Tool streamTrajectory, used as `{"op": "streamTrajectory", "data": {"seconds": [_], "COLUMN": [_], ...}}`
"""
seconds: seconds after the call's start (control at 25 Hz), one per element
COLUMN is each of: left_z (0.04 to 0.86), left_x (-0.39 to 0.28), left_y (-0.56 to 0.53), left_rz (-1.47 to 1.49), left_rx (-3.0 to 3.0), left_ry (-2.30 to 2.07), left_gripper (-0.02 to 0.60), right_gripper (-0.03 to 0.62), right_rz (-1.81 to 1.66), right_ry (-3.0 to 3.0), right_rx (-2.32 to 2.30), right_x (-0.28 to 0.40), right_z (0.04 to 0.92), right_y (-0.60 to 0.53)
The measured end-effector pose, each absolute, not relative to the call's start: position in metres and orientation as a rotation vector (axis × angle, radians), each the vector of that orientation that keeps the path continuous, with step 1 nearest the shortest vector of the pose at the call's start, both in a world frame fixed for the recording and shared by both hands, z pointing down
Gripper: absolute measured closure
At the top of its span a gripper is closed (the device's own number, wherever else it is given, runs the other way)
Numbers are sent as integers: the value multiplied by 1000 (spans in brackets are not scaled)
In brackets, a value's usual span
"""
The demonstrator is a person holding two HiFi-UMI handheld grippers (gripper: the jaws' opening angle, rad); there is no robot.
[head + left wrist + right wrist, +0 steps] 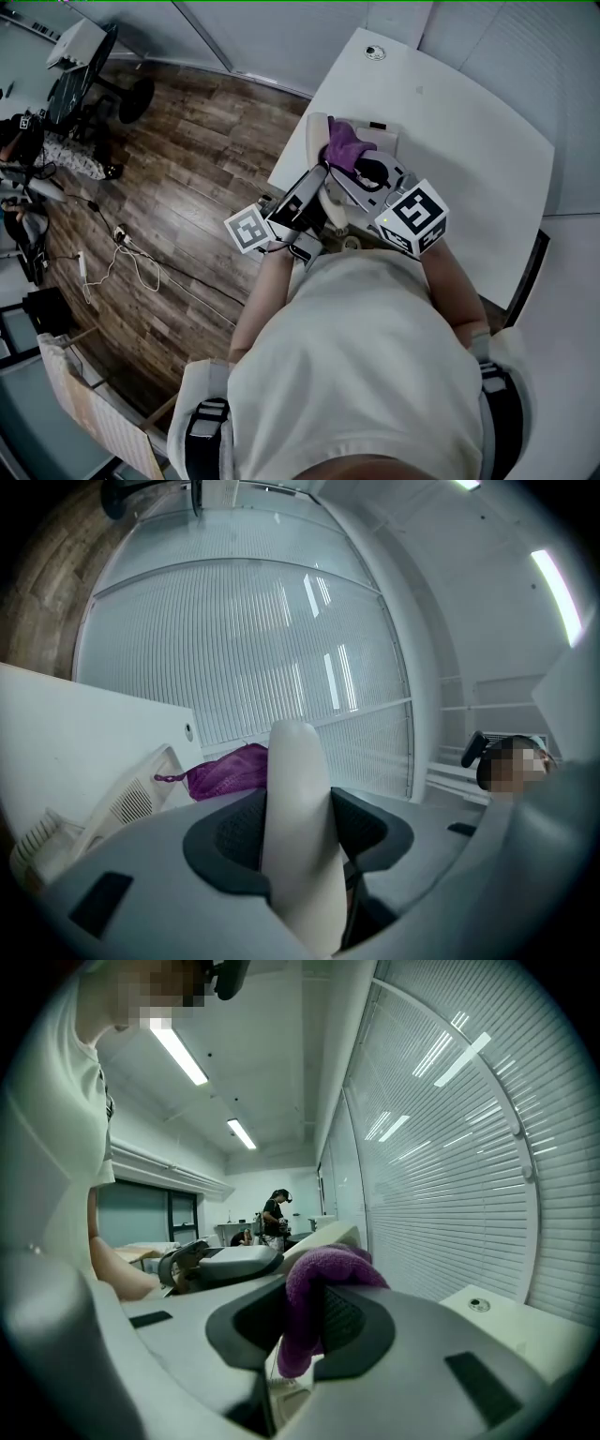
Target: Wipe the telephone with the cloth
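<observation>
White surface point(469, 141) up against a wall of slatted blinds point(244, 649), so that's your workspace. Your left hand-held gripper point(298, 834) is clamped on the telephone's cream handset point(295, 761). The handset sticks up and out from between the jaws, lifted clear of the telephone base point(122, 803), which sits low and to the left of that gripper. Your right hand-held gripper point(305, 1321) is pinched shut on the purple cloth point(323, 1274), with a bunched fold poking out over the jaw tips and a tail hanging below. The handset's far end is just past the cloth, right in front of the right gripper. I can't tell if they're actually touching.

Handling-wise, my guess is the handset is hard, smooth, rounded plastic, so light but slippery. Gripping it around the middle like you are looks like the sane spot, since the curved ends would probably squirt out. If you push sideways too hard with the cloth, it may twist in the jaws. The cloth looks soft and floppy, so there's nothing to crush there. Holding it bunched gives you a padded wad ahead of the tips, so wipe with that wad and keep the hard jaws off the plastic. I can't make out a cord.
</observation>
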State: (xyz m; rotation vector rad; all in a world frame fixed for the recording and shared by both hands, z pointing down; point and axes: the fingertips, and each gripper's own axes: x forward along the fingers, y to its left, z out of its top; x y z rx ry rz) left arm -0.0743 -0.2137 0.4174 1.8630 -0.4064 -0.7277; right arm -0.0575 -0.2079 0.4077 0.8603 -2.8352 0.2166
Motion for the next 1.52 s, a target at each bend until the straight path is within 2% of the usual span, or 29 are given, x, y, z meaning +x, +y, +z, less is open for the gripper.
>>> {"op": "streamTrajectory", "data": {"seconds": [0.56, 1.52], "left_z": [417, 421], "left_x": [-73, -84], "left_y": [-214, -227], "left_rz": [-710, -705], "left_rx": [1874, 1904], "left_ry": [-405, -518], "left_gripper": [357, 357], "right_gripper": [525, 525], "right_rz": [246, 210], "right_ry": [-2836, -2814], "right_rx": [662, 615], "right_x": [-68, -63], "right_z": [417, 416], "right_y": [-189, -178]}}
